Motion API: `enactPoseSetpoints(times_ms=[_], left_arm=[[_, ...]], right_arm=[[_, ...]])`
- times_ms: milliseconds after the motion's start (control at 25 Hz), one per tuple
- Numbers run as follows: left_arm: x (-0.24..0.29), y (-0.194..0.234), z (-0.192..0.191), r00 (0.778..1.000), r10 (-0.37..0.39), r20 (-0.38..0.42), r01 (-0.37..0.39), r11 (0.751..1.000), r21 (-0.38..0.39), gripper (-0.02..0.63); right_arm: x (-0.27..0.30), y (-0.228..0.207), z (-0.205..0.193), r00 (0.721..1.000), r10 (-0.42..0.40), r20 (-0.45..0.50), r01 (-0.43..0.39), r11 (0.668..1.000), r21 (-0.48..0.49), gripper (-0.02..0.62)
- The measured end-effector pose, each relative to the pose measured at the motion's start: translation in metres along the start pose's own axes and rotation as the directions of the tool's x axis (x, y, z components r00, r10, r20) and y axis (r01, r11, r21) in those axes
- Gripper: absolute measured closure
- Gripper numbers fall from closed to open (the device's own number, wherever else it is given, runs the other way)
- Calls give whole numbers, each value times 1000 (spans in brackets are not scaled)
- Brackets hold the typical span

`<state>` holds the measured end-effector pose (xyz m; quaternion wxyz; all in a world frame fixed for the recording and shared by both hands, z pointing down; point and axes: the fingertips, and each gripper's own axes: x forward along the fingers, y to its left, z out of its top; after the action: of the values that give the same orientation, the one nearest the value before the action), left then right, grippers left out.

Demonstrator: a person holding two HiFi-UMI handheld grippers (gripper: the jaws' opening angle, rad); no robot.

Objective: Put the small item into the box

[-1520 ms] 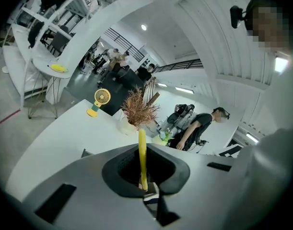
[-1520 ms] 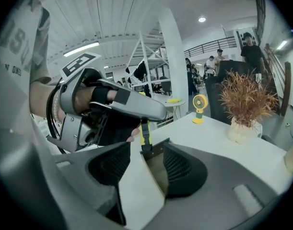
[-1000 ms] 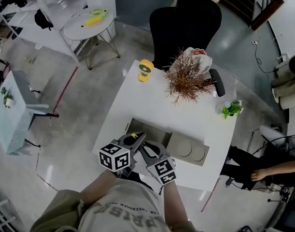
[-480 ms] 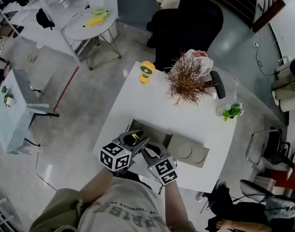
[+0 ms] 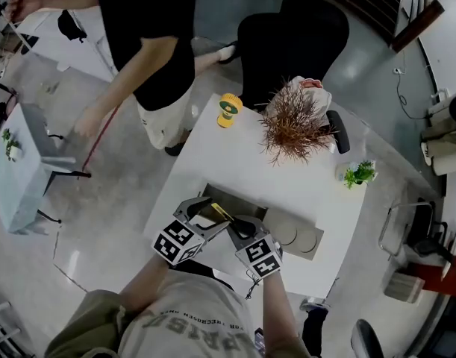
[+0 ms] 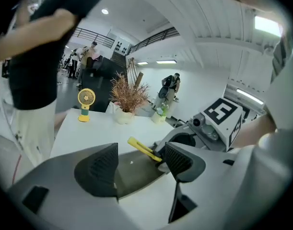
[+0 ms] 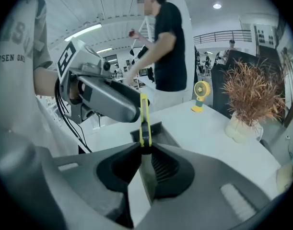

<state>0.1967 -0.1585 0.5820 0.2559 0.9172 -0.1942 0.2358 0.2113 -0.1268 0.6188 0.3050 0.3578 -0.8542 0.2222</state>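
Depth first: my right gripper, clenched on the yellow item, should dip into the box (lower centre) before letting go.

small item: yellow, black end
box: dull grey-brown
table: white
fan: yellow
marker cubes: black-and-white squares
chair: black
dried plant: reddish brown

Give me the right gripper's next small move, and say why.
Probably lower the right gripper a little, so the yellow item sinks into the box. Its jaws pinch the item by one end, upright just above the open box. The left gripper, whose jaws have just been opening, stands open and does not grip it.
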Motion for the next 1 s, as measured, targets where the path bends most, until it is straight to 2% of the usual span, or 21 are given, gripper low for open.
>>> enactPoseSetpoints(times_ms=[200, 480, 840, 1000], left_arm=[[4, -5, -16, 998, 0, -68, 4, 999, 51, 313], [10, -7, -34, 988, -6, -157, 21, 995, 94, 310], [11, 4, -49, 975, 3, -224, 23, 994, 111, 307], [13, 7, -55, 969, -9, -246, 37, 993, 110, 307]], right_arm=[[4, -12, -20, 993, -4, -116, -1, 999, -43, 528], [18, -20, -40, 966, 7, -259, -32, 995, -90, 528], [37, -27, -63, 902, 30, -431, -78, 993, -93, 528], [45, -29, -71, 863, 35, -504, -100, 990, -103, 528]])
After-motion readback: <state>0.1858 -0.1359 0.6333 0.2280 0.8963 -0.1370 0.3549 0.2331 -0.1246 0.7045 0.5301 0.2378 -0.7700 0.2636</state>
